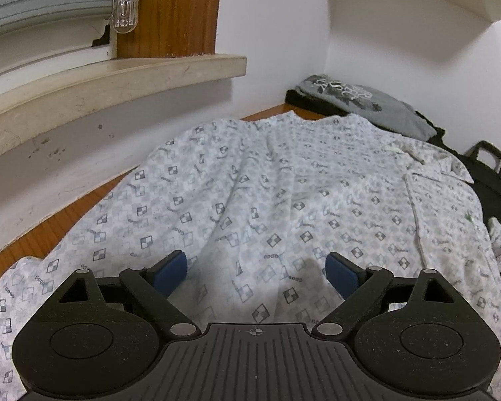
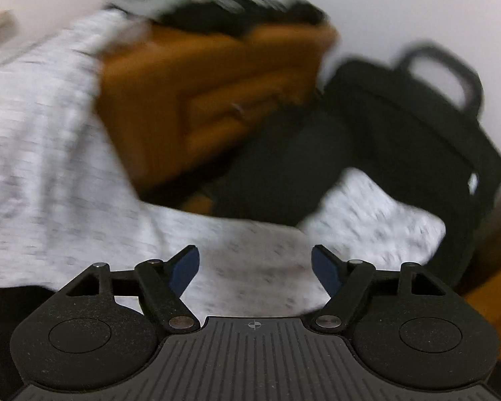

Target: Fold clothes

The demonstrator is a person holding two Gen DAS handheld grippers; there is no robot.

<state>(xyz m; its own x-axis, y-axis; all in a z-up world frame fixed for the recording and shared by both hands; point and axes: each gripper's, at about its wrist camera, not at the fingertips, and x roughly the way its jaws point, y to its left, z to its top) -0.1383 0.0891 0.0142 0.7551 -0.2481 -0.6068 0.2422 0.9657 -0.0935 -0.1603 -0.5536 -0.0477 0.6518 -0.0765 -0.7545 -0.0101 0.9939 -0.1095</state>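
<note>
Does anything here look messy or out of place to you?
The patterned shirt lies spread but rumpled, with creases across its middle, and its far side spills off the wooden table toward a black bag. Nothing looks torn or spilled.

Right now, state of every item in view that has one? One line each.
patterned shirt: spread out on the wooden table, wrinkled, not folded; one part hangs over the table edge.
grey t-shirt: folded, at the far corner, on dark clothing.
black bag: upright beside the table, handle up.
left gripper: open over the shirt, nothing held.
right gripper: open above the hanging cloth, nothing held; view blurred.
</note>
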